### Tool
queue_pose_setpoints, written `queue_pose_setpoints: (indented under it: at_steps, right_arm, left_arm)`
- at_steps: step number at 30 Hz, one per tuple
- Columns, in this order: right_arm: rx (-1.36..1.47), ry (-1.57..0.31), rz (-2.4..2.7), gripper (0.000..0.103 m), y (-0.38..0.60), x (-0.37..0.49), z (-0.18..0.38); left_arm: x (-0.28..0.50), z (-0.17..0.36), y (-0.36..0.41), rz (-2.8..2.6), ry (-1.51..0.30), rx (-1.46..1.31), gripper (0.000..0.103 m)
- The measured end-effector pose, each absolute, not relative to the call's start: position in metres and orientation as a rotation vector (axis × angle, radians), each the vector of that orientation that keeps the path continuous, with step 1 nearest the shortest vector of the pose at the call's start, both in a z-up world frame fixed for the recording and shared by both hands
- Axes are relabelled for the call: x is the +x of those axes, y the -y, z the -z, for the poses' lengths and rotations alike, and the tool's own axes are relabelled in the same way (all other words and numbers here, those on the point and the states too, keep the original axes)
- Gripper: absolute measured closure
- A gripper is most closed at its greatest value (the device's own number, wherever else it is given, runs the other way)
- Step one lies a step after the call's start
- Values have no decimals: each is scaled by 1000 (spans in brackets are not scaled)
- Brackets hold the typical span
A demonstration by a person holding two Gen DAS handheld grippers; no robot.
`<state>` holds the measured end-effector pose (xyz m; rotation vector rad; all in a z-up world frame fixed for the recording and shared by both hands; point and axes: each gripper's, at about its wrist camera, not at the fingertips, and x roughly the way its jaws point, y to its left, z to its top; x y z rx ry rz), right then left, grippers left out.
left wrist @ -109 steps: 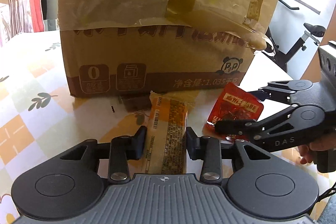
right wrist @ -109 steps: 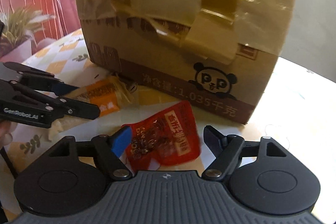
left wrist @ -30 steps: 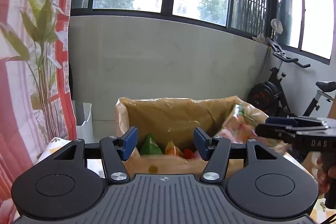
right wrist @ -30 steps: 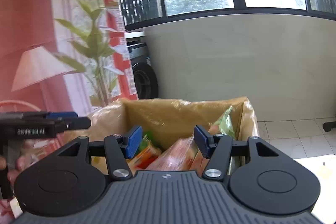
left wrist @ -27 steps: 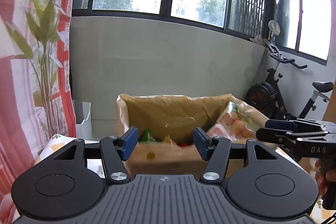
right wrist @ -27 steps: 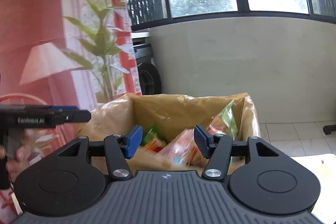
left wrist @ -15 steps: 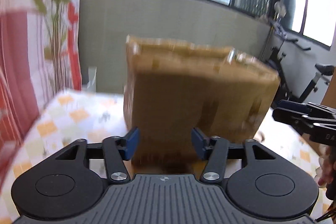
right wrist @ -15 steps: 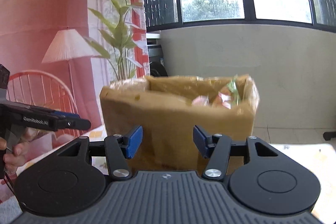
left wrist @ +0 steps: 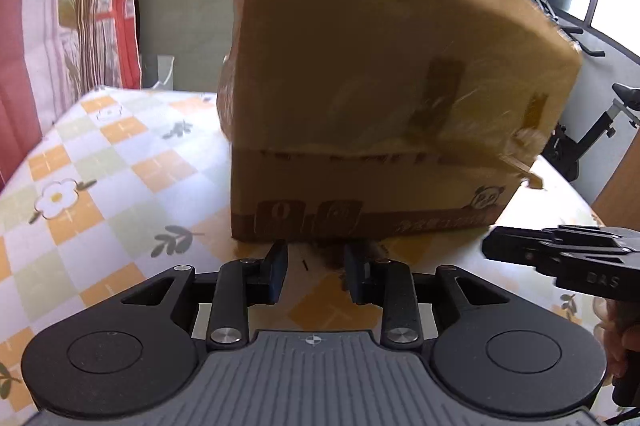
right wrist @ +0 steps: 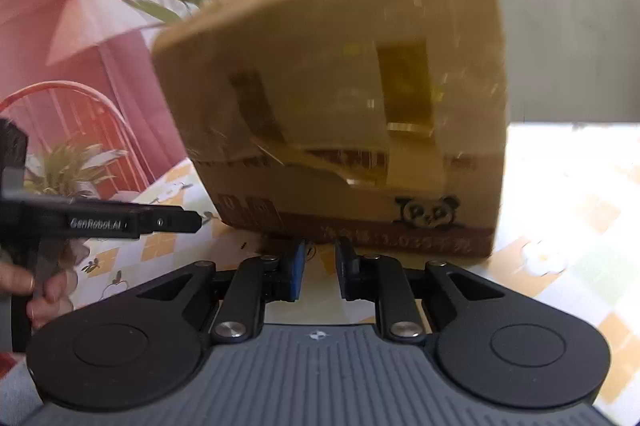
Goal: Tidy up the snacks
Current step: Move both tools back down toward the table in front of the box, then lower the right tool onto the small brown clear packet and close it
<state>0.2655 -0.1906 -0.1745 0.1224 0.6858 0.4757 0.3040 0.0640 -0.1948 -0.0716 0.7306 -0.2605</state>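
Left gripper [left wrist: 314, 272]: its jaws are closing with a gap still showing, and nothing is sitting between the pads; only tablecloth is showing through. It is pointing down at the foot of the box, fingertips just short of the near bottom edge.
Right gripper [right wrist: 319, 268]: its jaws are closing too, standing narrower than the left pair, with nothing between them. It is also aiming at the base of the box, tips close to the lower edge.
Each gripper in the other's view: the right one is reaching in from the right edge of the left view, the left one from the left edge of the right view, where a hand [right wrist: 38, 292] is wrapping its handle.
Table [left wrist: 100, 194]: a cloth of orange, green and white checks with flowers and leaves is covering it; no loose snack is showing on it.
Box [left wrist: 380, 98]: a brown carton is standing on the table just beyond both grippers, blurred, its upper part wrapped in clear tape, a dark band with a panda mark running along the bottom. Its contents are hidden from here.
Background: a red curtain [left wrist: 24, 26] with a plant print is hanging at the left, and an exercise bike [left wrist: 592, 130] is standing at the right beyond the table.
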Motion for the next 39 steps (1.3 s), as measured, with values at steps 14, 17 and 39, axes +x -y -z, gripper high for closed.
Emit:
queue_pose_setpoints:
  at_steps: [14, 17, 39]
  right_arm:
    - [131, -828, -388, 80, 140, 322, 209]
    - [98, -835, -376, 79, 130, 321, 212]
    - [65, -796, -340, 94, 131, 303, 215]
  left_arm:
    - [339, 237, -77, 315, -794, -167, 70]
    - [339, 241, -76, 323, -786, -177, 70]
    - [323, 244, -57, 300, -779, -130, 91]
